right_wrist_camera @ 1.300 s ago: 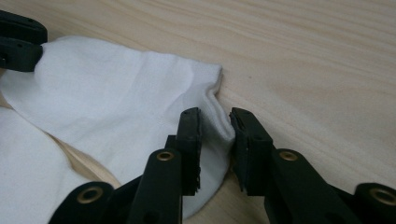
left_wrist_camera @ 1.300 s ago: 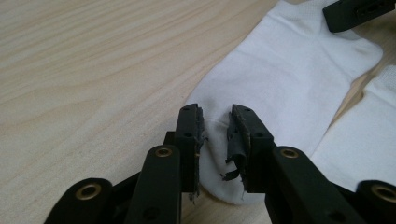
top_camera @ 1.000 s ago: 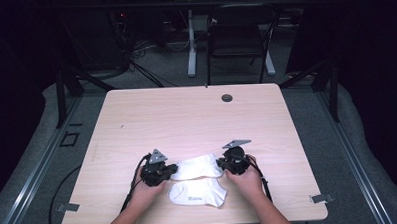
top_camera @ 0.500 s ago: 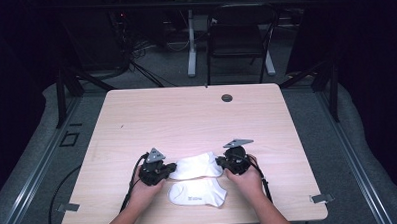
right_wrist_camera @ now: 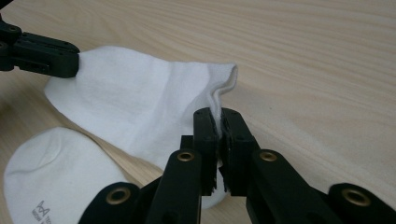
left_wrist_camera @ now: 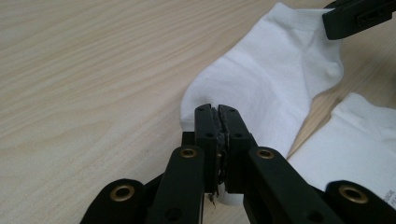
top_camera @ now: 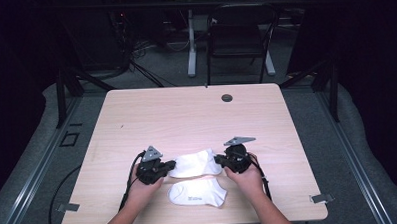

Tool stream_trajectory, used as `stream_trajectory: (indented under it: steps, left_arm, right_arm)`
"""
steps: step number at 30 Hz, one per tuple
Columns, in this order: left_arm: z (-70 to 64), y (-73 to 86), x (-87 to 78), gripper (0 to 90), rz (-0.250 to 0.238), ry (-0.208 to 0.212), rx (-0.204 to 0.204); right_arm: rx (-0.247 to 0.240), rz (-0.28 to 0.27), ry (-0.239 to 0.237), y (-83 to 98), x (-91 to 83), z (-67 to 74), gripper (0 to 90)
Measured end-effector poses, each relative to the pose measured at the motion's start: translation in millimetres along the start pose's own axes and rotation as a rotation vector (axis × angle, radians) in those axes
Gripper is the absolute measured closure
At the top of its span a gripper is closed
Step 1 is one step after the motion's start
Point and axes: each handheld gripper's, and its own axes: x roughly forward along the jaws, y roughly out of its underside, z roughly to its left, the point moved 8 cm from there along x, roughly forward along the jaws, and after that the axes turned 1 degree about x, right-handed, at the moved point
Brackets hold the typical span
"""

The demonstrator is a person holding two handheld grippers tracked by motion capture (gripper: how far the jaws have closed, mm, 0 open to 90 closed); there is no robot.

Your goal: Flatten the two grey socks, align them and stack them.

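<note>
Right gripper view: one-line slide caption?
Right tool pinches the cuff end of a white sock on the wooden table; the left tool grips its toe, second sock alongside.

The desk [top_camera: 196,117] is bare wood from its middle out to twelve o'clock, apart from a small dark round plug [top_camera: 227,97] near the far edge, so a hand could sweep there freely. The strips at nine and three o'clock are bare too. Room is tight at six o'clock: the left gripper [top_camera: 169,166] and right gripper [top_camera: 217,160] each pinch an end of one white sock [top_camera: 194,163], and a second sock [top_camera: 199,193] lies just beside it, nearer the front edge, between the forearms.
</note>
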Motion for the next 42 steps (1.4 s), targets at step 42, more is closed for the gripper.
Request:
stream_trajectory:
  steps: [42]
  left_arm:
    - [-43.0, 8.6, -46.8, 87.8, 0.027, 0.052, 0.030]
  right_arm:
    - [-0.027, 0.001, -0.067, 20.0, -51.9, 44.8, 86.0]
